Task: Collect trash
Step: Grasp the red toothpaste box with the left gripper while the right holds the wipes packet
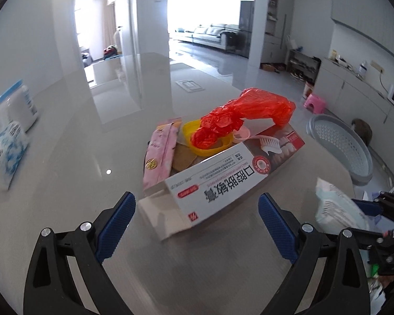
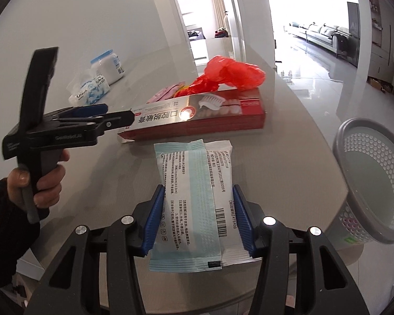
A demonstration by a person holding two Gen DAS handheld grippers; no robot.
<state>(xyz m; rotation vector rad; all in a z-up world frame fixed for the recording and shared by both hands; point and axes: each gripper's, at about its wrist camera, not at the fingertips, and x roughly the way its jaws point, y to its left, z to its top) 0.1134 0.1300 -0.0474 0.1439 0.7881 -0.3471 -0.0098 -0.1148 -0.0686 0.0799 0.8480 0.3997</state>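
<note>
A red and white toothpaste box [image 1: 223, 176] lies on the grey table, also in the right wrist view [image 2: 197, 118]. My left gripper [image 1: 197, 210] is open, its jaws either side of the box's near open end; it shows from the side in the right wrist view [image 2: 110, 116]. Behind the box lie a crumpled red plastic bag [image 1: 244, 115], a yellow dish [image 1: 197, 147] and a pink wrapper [image 1: 160, 152]. My right gripper [image 2: 198, 197] is shut on a white and pale blue mask packet [image 2: 194, 204], held above the table; the packet also shows in the left wrist view [image 1: 336, 207].
A grey perforated waste basket [image 2: 370, 183] stands off the table's right edge, also in the left wrist view [image 1: 341, 147]. A white jar with a blue lid [image 1: 18, 105] and a blue and white tissue pack [image 1: 5, 155] sit at the table's left.
</note>
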